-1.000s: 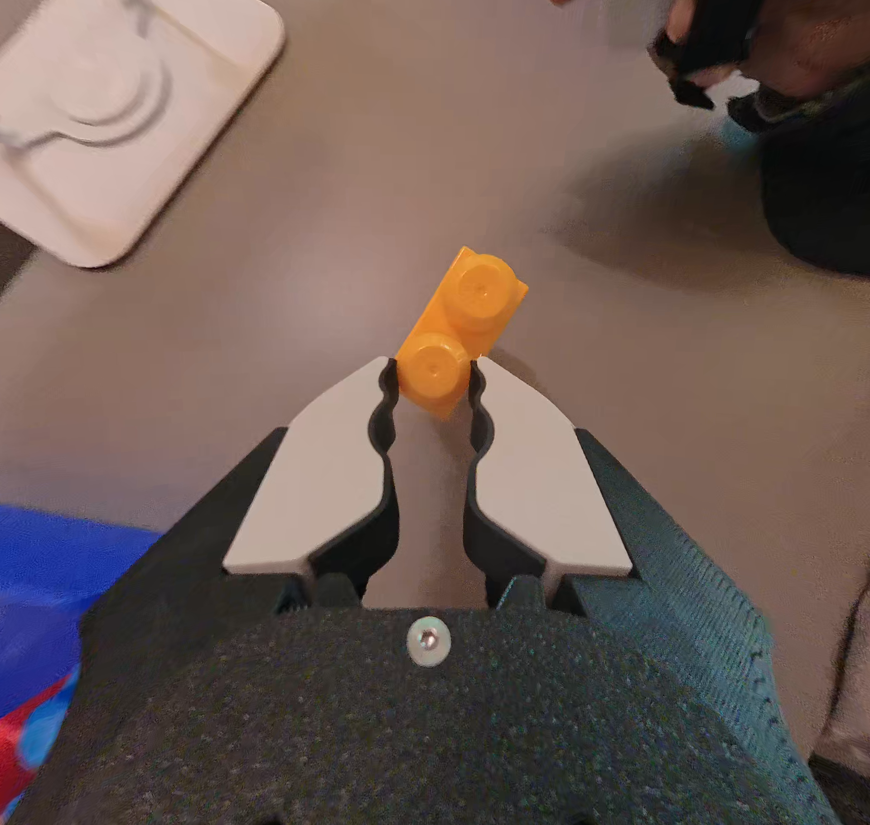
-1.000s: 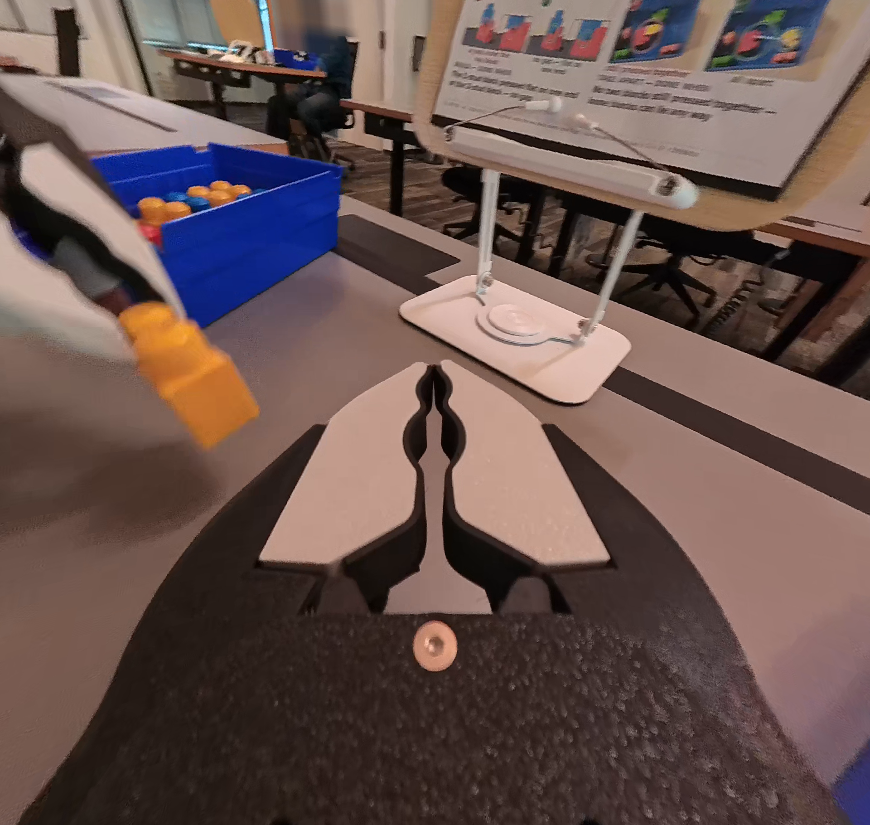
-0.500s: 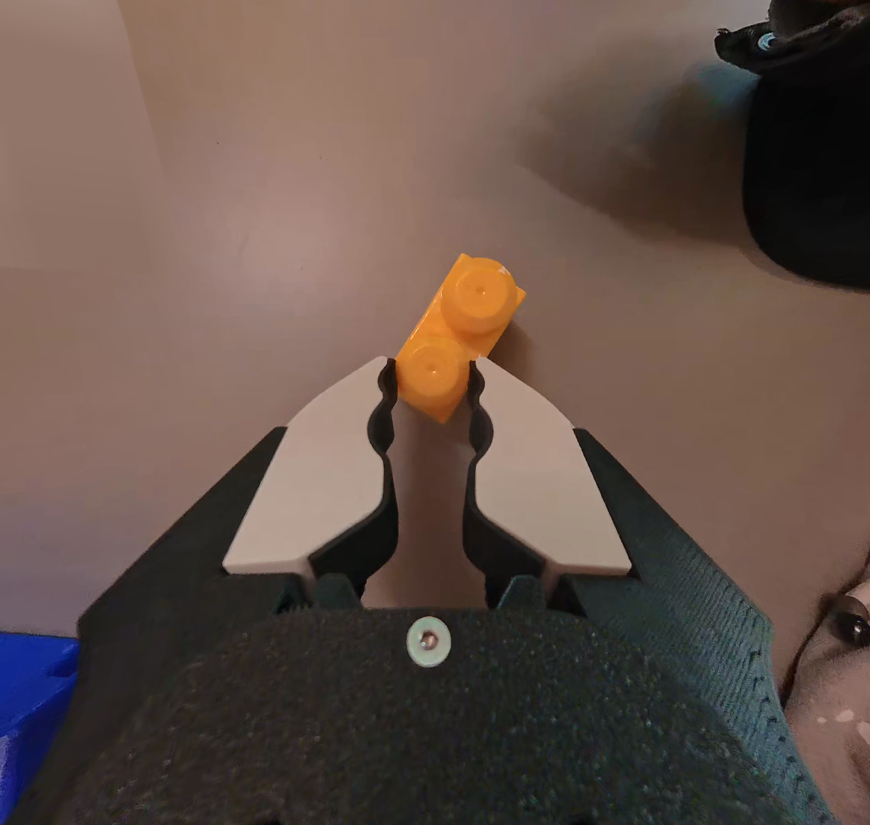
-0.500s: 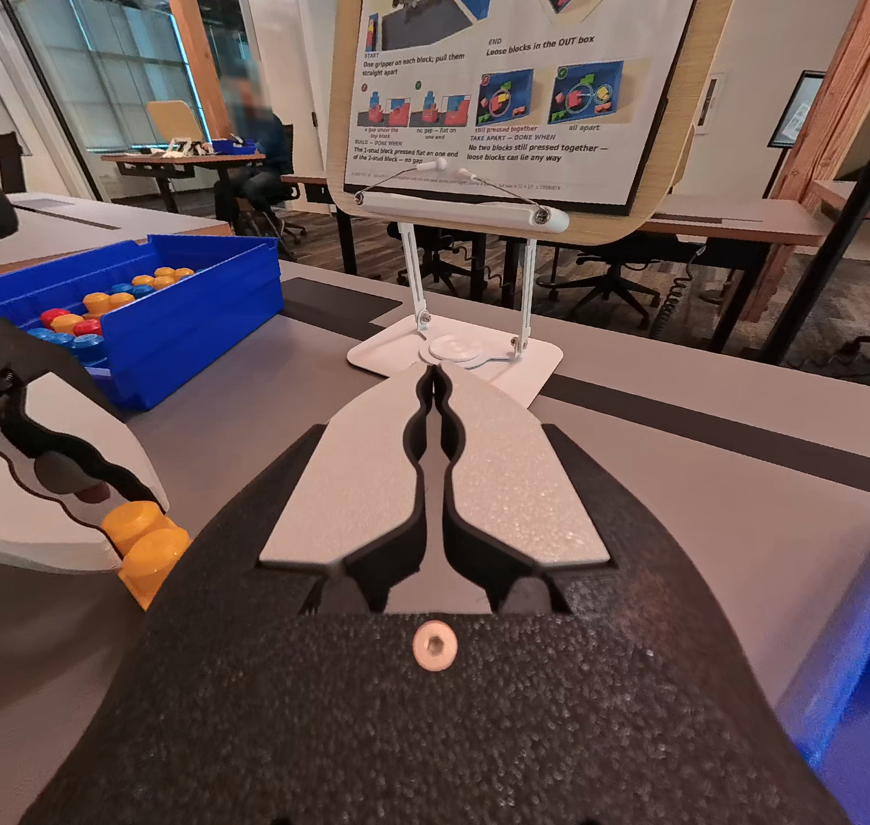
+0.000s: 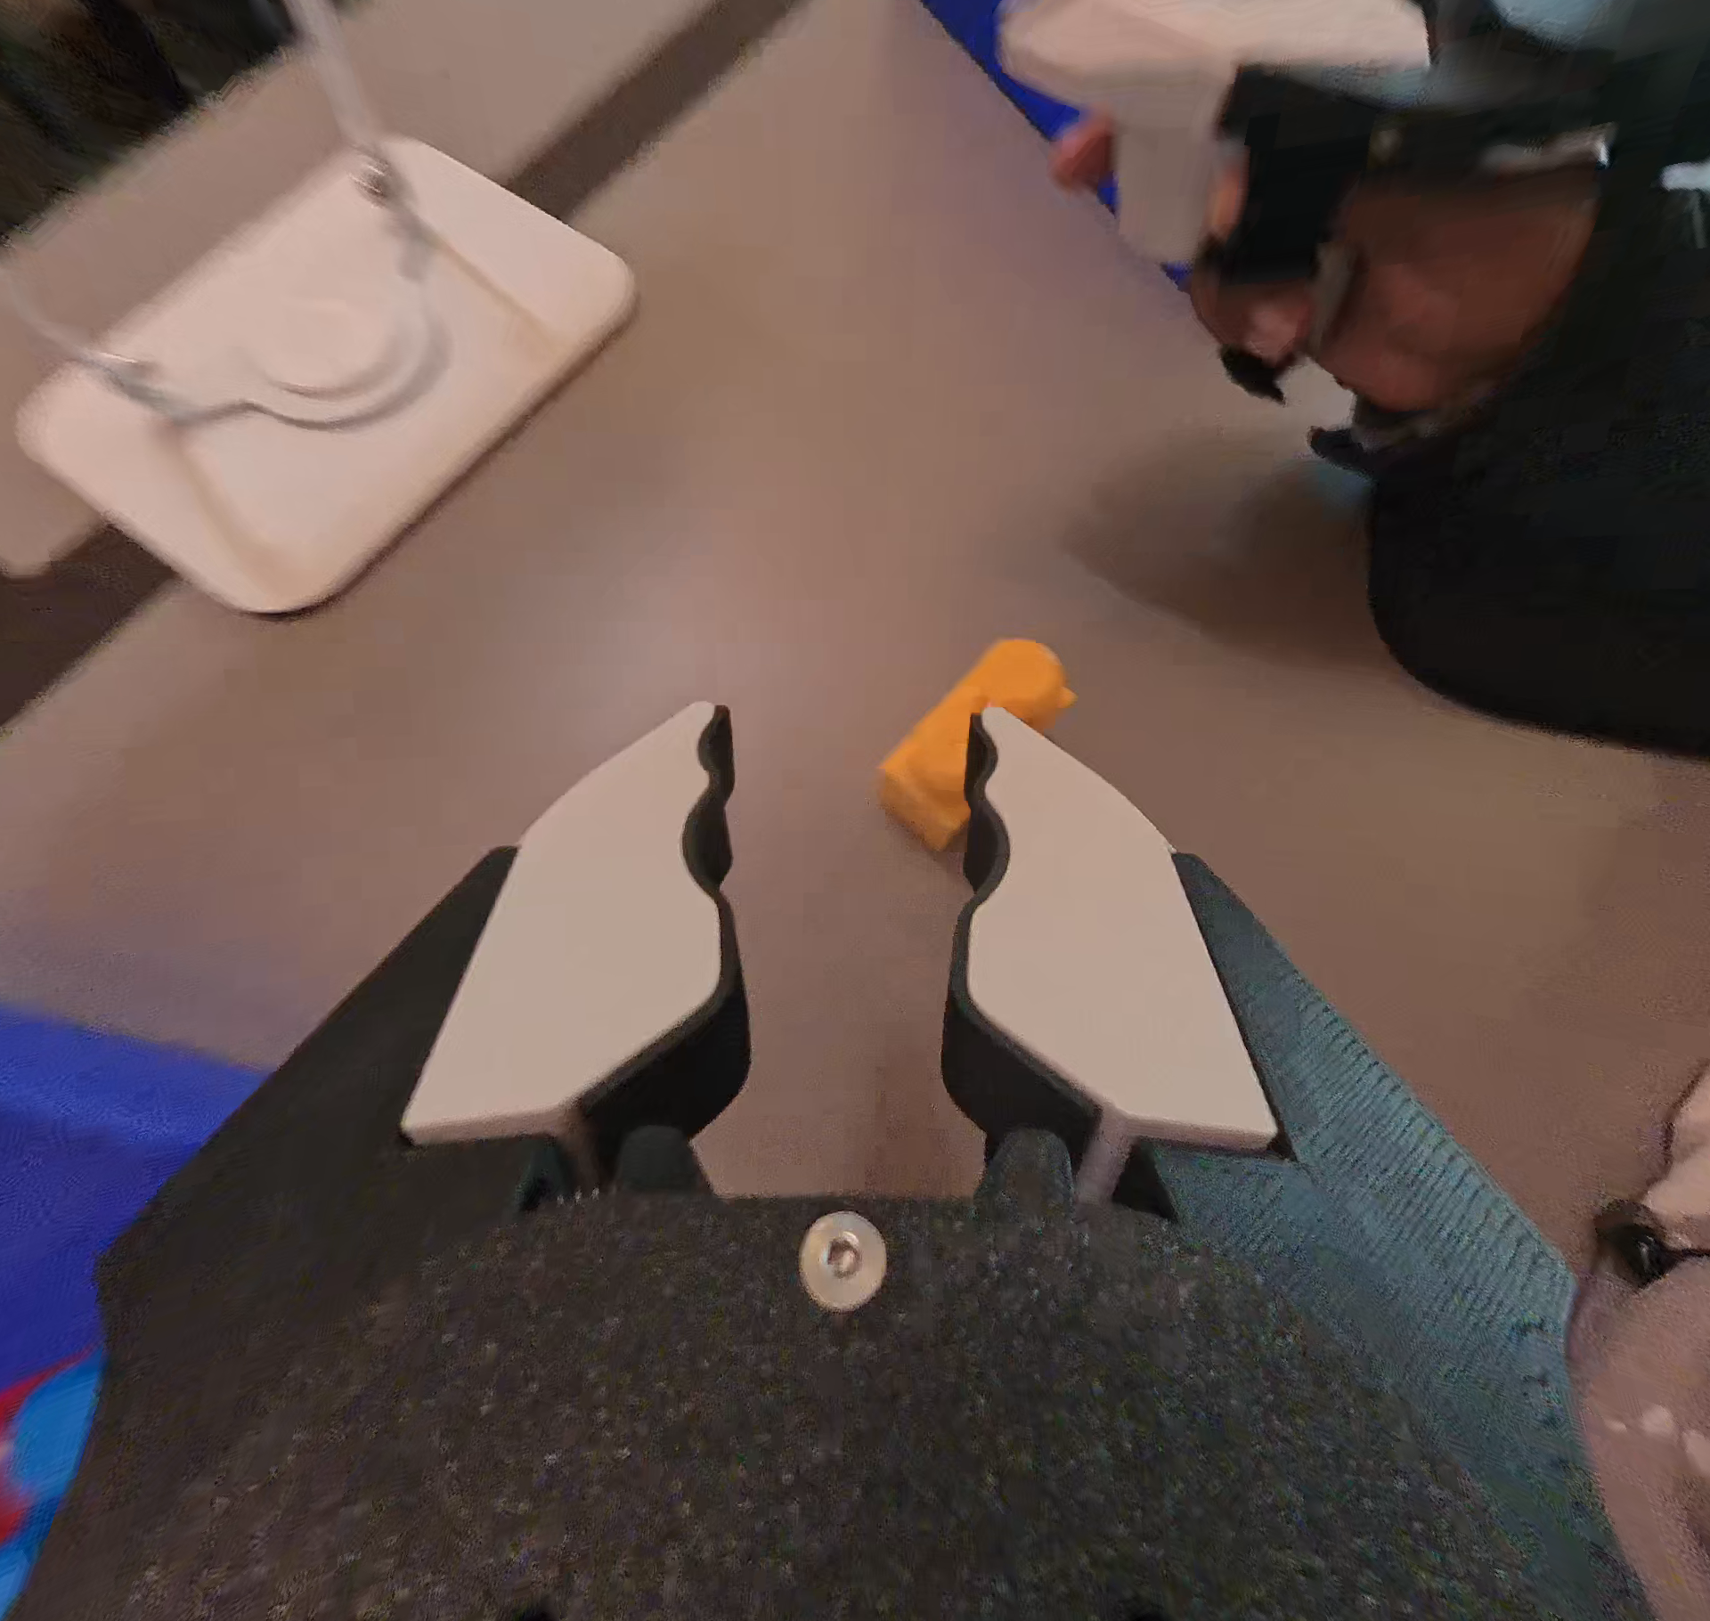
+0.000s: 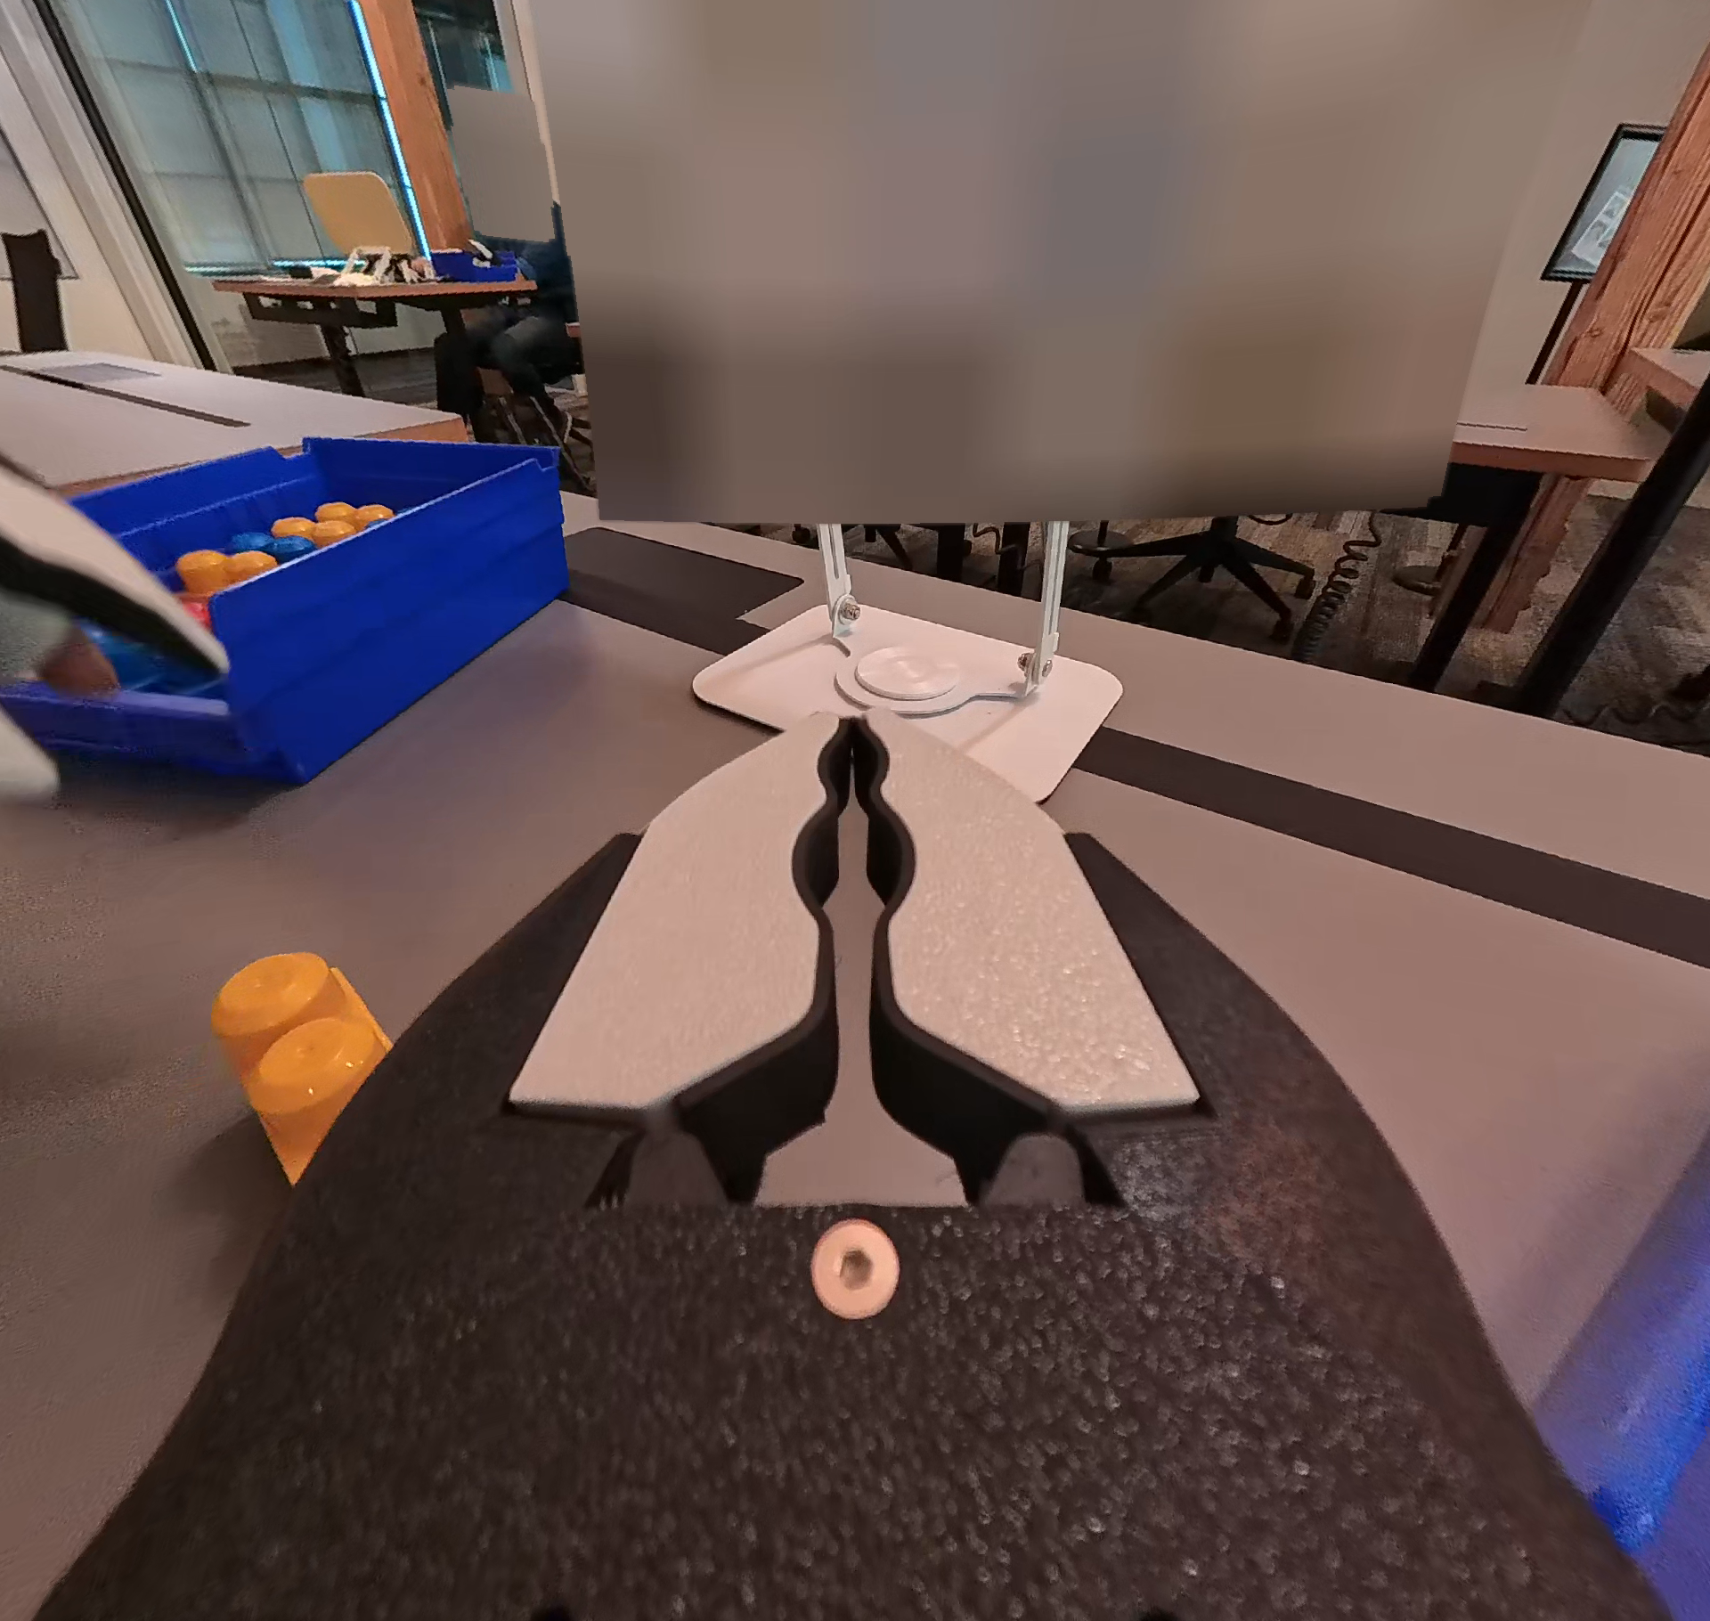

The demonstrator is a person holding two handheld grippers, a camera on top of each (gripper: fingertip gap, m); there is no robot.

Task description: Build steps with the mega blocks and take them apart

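Table (image 6: 1388,1068): grey, flat, with a dark strip across the far side. A white stand base (image 5: 305,392) sits toward the back. A blue bin (image 6: 389,642) at the left holds more blocks in orange, blue and red.

Left gripper (image 5: 847,744): jaws spread wide, nothing between them. Right gripper (image 6: 851,734): jaws pressed together, nothing in them, held low over the table.

Orange block (image 5: 935,762): two-stud, standing studs up on the table, partly behind the left gripper's right finger and just outside the open jaws. The right wrist view shows it close beside the right gripper's body.

Assessment: hollow moulded plastic, so likely light, rigid and not fragile. The glossy faces may slip or pivot under an off-centre pinch. The best hold appears to be across the two long flat sides, below the studs, at mid-length.
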